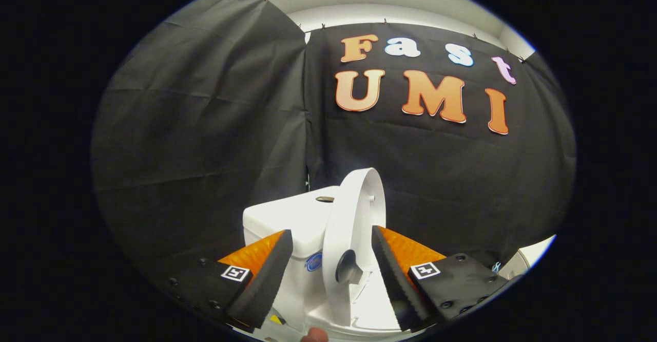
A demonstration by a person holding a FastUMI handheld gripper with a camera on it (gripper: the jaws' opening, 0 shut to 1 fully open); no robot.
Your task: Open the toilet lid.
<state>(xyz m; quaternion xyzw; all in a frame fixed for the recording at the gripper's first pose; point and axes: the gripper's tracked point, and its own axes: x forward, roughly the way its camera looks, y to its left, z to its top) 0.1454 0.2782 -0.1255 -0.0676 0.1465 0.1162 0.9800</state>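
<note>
While toilet lid (354, 229) stands upright between fingers | gripper (328, 275) spread, released | tank (292, 219) beyond

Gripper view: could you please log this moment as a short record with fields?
lid: raised on edge, standing near upright between the fingers
tank: white, behind and beside the lid, with a flush button on top
hand-held gripper: open, fingers either side of the lid; contact cannot be told
bumper: dark pad on the lid's underside, facing the camera
wall: black cloth behind the toilet
task state: lid already lifted off the bowl
</note>
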